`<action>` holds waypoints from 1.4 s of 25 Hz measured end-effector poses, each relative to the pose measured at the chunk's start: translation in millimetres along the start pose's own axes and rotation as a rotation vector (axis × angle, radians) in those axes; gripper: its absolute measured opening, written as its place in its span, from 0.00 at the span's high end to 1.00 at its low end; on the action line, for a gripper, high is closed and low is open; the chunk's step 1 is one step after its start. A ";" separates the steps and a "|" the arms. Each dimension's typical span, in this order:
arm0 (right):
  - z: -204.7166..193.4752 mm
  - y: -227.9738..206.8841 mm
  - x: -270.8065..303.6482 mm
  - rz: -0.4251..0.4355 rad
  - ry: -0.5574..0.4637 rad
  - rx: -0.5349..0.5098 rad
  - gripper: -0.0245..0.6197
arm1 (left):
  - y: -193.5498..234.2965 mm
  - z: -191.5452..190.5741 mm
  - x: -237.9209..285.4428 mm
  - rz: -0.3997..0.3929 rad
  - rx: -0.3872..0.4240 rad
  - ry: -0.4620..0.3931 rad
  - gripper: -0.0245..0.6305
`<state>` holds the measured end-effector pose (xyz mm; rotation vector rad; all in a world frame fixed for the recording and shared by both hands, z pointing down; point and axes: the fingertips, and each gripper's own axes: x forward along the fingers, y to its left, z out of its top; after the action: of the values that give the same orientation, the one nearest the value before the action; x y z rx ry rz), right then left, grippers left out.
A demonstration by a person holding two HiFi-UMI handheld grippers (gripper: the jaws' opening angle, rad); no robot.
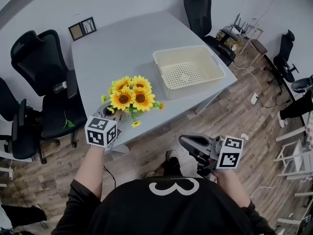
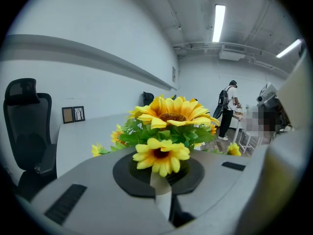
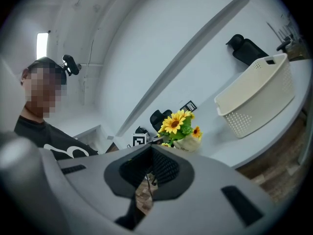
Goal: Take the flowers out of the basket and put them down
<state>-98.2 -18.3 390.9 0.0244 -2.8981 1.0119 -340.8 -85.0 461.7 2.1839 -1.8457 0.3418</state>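
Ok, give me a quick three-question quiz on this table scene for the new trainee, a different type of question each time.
1. True or false: the basket on the table has the flowers in it.
2. Where do the flowers stand? A) near the table's front edge, apart from the basket; B) on a chair; C) on the floor.
3. Fill in: the gripper right beside the flowers is the ____ one.

Key: 1 false, the basket is empty. 2 A. 3 left: the left gripper is up against the flowers, while the right gripper hangs over the floor, off the table.
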 end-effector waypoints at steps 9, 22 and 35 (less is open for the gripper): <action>-10.8 -3.4 6.0 -0.022 0.023 0.027 0.95 | -1.8 -49.9 20.7 0.015 0.025 0.044 0.93; -20.5 -8.5 15.8 -0.056 0.006 0.051 0.95 | 5.2 -83.8 29.7 0.059 -0.040 0.072 0.93; -17.0 -3.0 26.3 -0.061 0.006 0.042 0.95 | 3.3 -86.0 26.7 -0.080 -0.101 0.051 0.76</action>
<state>-123.3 -9.8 408.0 0.1106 -2.8514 1.0605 -340.7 -80.4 551.7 2.1532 -1.7056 0.2800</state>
